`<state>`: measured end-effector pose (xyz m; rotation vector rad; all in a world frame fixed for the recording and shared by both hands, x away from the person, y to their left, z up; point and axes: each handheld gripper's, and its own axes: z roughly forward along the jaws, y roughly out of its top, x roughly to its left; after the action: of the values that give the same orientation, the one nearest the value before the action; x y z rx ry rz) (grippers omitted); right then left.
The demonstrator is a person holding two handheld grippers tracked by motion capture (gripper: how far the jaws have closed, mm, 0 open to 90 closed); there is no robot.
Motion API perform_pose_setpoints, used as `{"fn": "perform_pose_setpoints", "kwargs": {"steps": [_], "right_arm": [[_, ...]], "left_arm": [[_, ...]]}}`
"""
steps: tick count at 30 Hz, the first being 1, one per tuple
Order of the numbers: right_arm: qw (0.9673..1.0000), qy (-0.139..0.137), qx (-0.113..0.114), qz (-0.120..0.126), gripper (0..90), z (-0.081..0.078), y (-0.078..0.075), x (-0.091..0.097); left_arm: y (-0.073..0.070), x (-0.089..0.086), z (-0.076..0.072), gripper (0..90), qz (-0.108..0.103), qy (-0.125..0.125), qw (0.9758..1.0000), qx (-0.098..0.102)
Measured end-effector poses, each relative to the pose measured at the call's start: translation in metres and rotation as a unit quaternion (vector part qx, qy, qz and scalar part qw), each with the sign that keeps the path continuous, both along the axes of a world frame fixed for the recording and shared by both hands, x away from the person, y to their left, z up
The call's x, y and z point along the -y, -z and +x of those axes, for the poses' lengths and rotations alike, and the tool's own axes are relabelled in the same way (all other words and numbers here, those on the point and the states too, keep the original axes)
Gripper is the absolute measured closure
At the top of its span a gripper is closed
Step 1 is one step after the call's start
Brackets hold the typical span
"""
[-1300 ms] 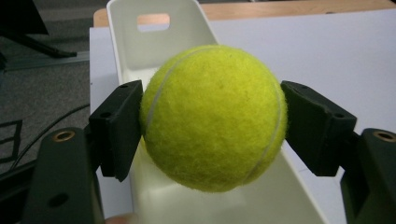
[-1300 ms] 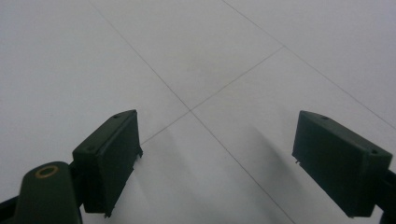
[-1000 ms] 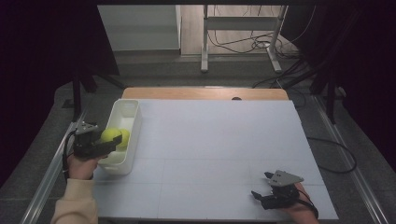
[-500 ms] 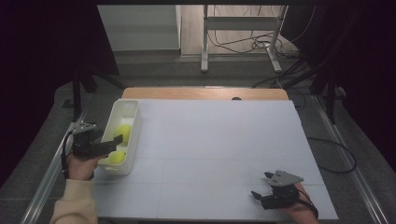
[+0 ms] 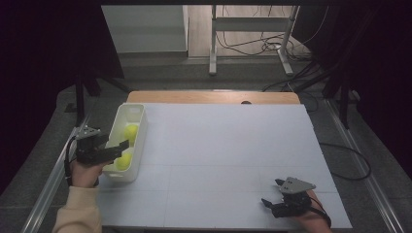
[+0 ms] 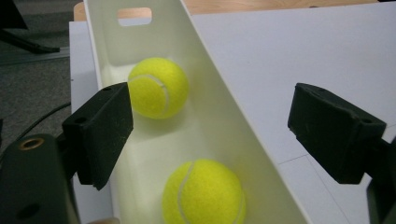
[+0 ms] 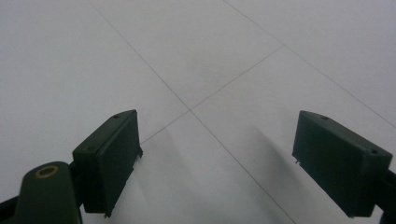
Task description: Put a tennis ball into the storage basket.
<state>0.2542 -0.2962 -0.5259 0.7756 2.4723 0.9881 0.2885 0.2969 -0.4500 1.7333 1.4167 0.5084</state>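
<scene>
High view: left gripper [image 5: 121, 147] at left edge, jaws just opened, apart over the white bin [image 5: 141, 127] holding two tennis balls [image 5: 131, 132]; right gripper [image 5: 273, 194] lower right on the surface [image 5: 223, 145]. Left gripper view: jaws empty, near ball [image 6: 203, 192] bottom centre, far ball [image 6: 159, 86] upper left. Right gripper view: jaws wide apart, empty.

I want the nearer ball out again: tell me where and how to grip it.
Grip the nearer fuzzy yellow tennis ball across its widest middle, coming straight down from above; the narrow white plastic bin walls block its sides, so set the jaws along the bin's length.
</scene>
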Motion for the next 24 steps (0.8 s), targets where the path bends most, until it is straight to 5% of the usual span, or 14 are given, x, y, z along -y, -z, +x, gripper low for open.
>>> {"fn": "perform_pose_setpoints", "kwargs": {"steps": [14,24], "right_arm": [[1.0000,0.004,0.002,0.004,15.6,0.000,-0.001,0.001],[0.9999,0.005,0.008,0.007,15.7,0.000,-0.002,0.001]], "left_arm": [[-0.002,0.016,-0.006,15.2,0.001,0.031,0.9995,0.009],[-0.003,0.046,-0.018,14.8,-0.002,0.088,0.9955,0.035]]}}
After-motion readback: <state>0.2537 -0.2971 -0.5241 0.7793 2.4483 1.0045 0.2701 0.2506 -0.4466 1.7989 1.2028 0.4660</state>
